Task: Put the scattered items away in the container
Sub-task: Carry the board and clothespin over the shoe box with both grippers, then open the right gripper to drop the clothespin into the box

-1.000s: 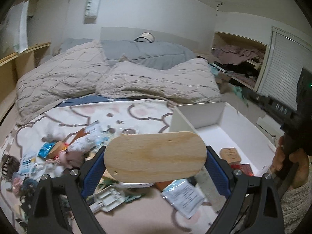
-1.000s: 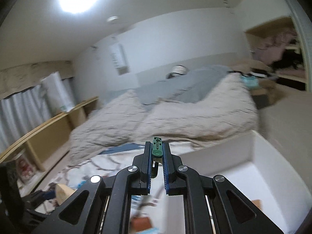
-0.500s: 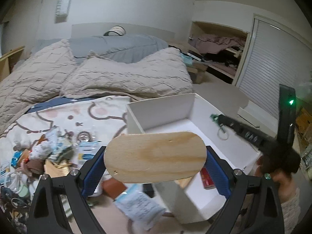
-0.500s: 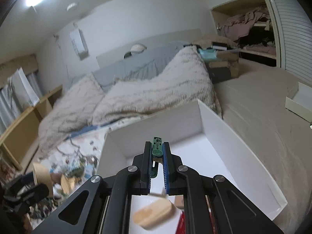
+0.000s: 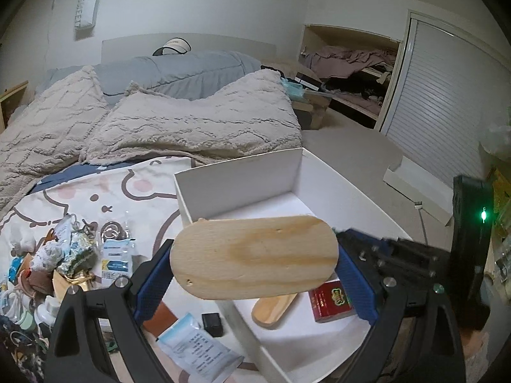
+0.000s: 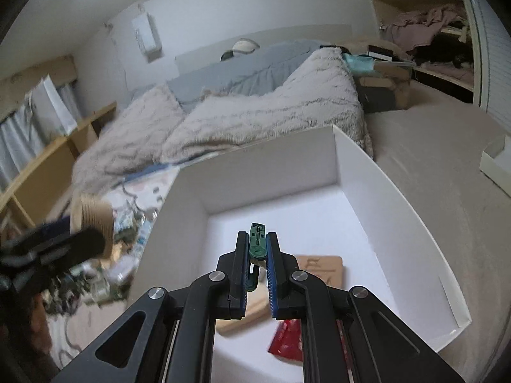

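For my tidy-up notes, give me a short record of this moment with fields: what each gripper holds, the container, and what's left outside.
left gripper: shut on oval wooden board
right gripper: shut on green clip, over the box
container: white box, open top
inside box: red packet, wooden pieces
outside: clutter pile on patterned blanket

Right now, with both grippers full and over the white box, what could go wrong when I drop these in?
The left gripper holds the wooden oval board above the near wall of the white box, so it might clip the rim and tip out. The right gripper pinches a small green clip directly above the wooden pieces inside; it could bounce. The two grippers are close together and might collide.
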